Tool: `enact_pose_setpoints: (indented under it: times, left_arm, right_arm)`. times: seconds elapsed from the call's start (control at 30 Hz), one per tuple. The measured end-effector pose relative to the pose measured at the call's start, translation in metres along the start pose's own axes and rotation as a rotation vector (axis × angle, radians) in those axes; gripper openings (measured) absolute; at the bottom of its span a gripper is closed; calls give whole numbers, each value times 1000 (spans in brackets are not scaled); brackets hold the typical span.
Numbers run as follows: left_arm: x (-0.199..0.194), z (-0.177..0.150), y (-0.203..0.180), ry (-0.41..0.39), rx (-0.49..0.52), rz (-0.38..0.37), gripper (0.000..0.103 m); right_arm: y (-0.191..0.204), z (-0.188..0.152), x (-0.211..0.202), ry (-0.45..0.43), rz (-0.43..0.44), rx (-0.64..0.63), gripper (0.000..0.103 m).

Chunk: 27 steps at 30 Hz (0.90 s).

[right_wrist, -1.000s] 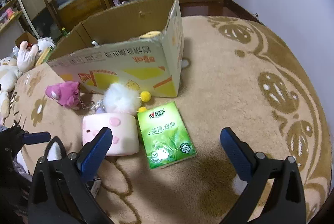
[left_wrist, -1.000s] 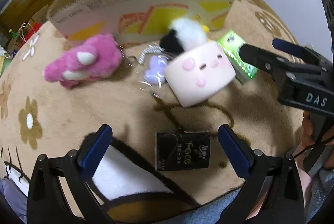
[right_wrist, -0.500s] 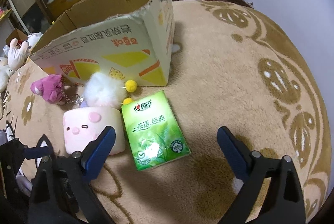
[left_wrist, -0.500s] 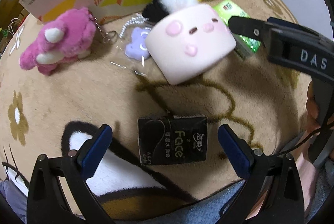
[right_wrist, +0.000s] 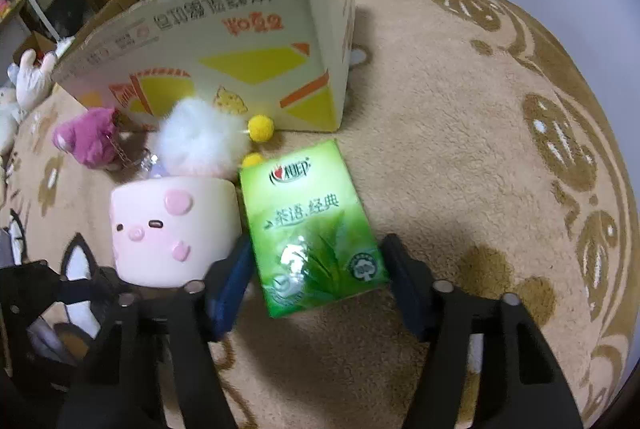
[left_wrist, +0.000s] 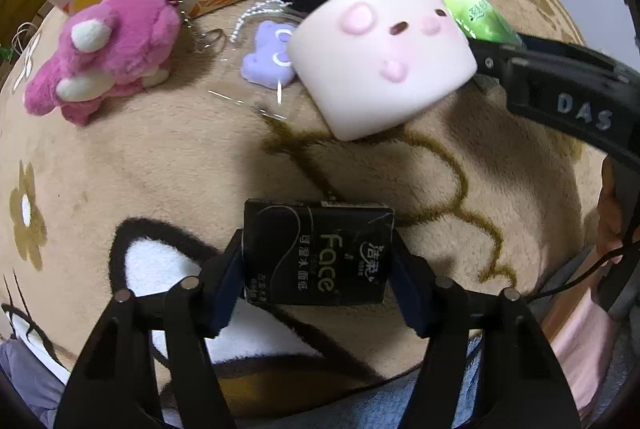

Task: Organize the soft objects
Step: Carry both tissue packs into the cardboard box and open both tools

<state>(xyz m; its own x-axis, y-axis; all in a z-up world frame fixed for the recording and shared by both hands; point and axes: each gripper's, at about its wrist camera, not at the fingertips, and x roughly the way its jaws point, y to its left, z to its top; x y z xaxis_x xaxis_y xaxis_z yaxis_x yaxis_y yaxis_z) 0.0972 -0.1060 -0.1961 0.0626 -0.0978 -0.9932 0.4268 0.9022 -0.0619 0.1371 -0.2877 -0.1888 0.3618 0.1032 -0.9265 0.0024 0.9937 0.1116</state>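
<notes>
My left gripper [left_wrist: 318, 279] is shut on a black tissue pack [left_wrist: 318, 253] lying on the beige rug. My right gripper [right_wrist: 318, 279] has its jaws against both sides of a green tissue pack [right_wrist: 312, 225], shut on it. A pale pink pig cushion [left_wrist: 380, 57] [right_wrist: 174, 229] lies between the two packs. A white fluffy pom-pom toy [right_wrist: 200, 139], a small purple charm [left_wrist: 268, 63] and a pink plush bear [left_wrist: 104, 45] [right_wrist: 88, 137] lie in front of the open cardboard box [right_wrist: 224, 41].
The beige patterned rug [right_wrist: 460, 149] covers the floor. White plush toys [right_wrist: 28, 81] sit at the far left. Wooden shelves and a door stand behind the box. The white wall runs along the right. The right gripper's body [left_wrist: 560, 93] crosses the left wrist view.
Both grippers have moved forward and down and closed: the left onto the black tissue pack, the right onto the green tissue pack. Both were wide open before.
</notes>
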Motion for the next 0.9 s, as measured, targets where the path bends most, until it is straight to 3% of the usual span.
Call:
enact_pose_setpoints:
  times: [0.13,0.43,0.9]
  left_arm:
    - [-3,0,8,-12,-16,-6,64]
    - [-20,5,14,-119,-17,73,63]
    - [-102,8,31,-508,-59,189,63]
  right_arm:
    - [-1,1,-2,-10,11,6,63]
    - [4,-7,-29,-93,16,-13,63]
    - [13,-9,-89,-357,10,-2,63]
